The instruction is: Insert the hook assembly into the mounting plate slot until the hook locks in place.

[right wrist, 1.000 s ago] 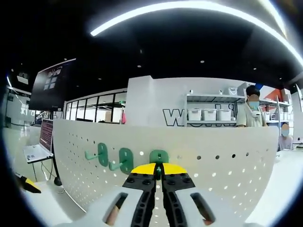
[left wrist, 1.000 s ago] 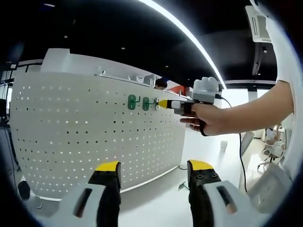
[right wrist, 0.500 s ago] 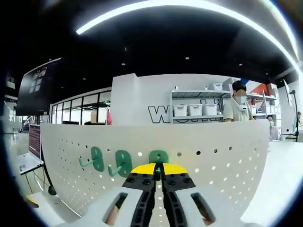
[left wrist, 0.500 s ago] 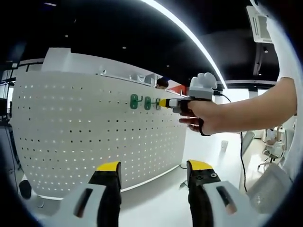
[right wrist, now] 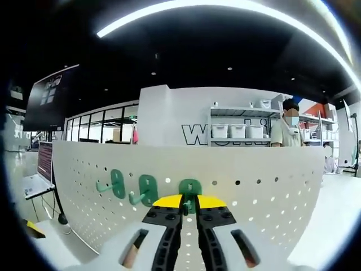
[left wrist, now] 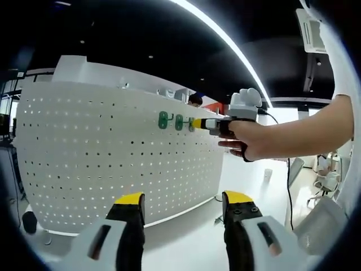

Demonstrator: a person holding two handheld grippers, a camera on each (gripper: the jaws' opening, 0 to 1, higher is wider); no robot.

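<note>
Overhead, a long curved light strip (right wrist: pixel 225 8) crosses a dark ceiling, and beneath it stands a white perforated mounting plate (left wrist: pixel 101 152) that spans most of both views. In the left gripper view, the left gripper (left wrist: pixel 183 200) sits low and well back from the plate, its two yellow-tipped jaws spread wide apart with nothing between them. Farther off in that view, a person's hand (left wrist: pixel 248 138) on an outstretched, roughly level forearm reaches in from the right and carries the right gripper (left wrist: pixel 198 123), whose yellow tips meet the plate just beside two green hooks (left wrist: pixel 171 121) already seated in its upper rows. In the right gripper view, the right gripper (right wrist: pixel 189 201) points straight at the plate, jaws nearly together and pinching the prong of a green hook assembly (right wrist: pixel 190 189), whose oval base lies against the plate's face. Whether that base is fully locked into its slot cannot be told. Beyond the plate, shelves with white bins (right wrist: pixel 237 130) stand against a back wall, with a person (right wrist: pixel 290 130) beside them.
</note>
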